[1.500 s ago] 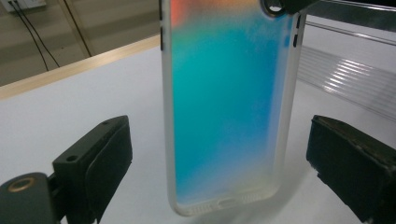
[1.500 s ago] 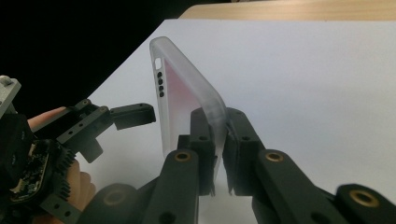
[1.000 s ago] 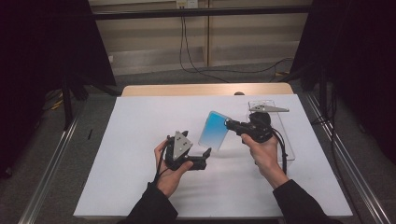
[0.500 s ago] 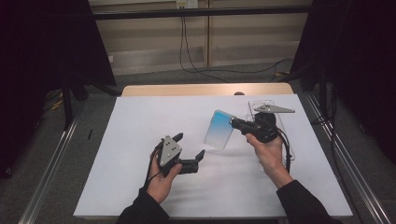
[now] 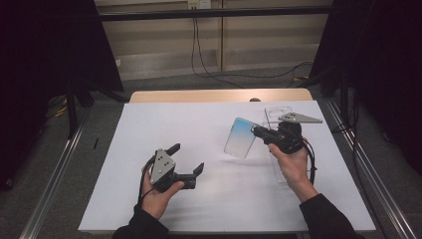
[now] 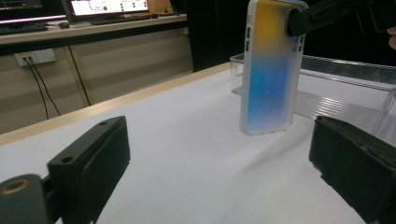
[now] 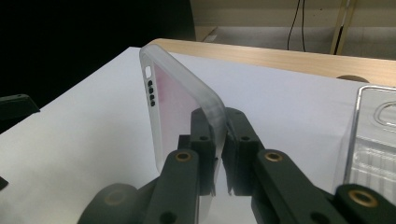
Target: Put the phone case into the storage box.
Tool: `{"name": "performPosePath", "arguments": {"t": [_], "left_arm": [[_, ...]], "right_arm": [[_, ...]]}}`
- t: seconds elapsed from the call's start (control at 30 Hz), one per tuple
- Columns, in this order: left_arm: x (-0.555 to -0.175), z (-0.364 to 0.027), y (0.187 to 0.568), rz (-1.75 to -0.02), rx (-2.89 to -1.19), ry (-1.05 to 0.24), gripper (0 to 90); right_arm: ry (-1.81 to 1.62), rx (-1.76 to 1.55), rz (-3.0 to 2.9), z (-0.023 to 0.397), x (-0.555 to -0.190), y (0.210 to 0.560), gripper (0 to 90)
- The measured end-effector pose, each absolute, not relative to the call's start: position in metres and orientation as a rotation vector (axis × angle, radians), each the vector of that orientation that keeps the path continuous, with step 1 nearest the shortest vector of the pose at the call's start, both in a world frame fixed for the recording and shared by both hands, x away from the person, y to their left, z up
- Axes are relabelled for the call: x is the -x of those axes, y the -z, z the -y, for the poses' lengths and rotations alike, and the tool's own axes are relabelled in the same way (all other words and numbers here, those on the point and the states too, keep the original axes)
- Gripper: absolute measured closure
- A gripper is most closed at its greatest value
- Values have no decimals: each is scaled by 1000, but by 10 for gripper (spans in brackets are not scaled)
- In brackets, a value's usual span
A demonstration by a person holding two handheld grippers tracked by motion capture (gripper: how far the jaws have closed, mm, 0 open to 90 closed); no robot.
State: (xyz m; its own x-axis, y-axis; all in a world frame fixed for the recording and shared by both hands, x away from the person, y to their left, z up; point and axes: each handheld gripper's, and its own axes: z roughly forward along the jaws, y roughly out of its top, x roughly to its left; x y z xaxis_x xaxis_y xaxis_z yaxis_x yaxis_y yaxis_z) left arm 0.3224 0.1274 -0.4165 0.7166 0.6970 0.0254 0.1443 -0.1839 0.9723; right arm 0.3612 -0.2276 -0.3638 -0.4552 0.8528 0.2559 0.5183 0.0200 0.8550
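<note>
Two grippers work over one white table (image 5: 149, 129), which serves as the landmark. Toward the table's right edge lies a clear tray (image 5: 275, 115), flat on the top. Near the table's front, left of its middle, the left gripper (image 5: 188, 160) is held level in a hand (image 5: 155, 196) — its jaws stand wide apart with nothing between them, and they have just been opening a little further. Right of the table's middle, the right gripper (image 5: 255, 131) is clamped on the edge of a phone case (image 5: 240, 138) — blue fading to yellow, translucent rim. The case hangs upright above the table, clear of the top, just in front of the tray and well apart from the left gripper.
</note>
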Motion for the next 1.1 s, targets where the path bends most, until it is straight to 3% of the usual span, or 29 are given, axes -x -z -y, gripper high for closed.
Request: {"name": "performPosePath", "arguments": {"t": [1.1], "left_arm": [[-302,-200,424,-818,-1633,-623,30]], "right_arm": [[-1369,-1382,-1901,250,-363,346,843]]}}
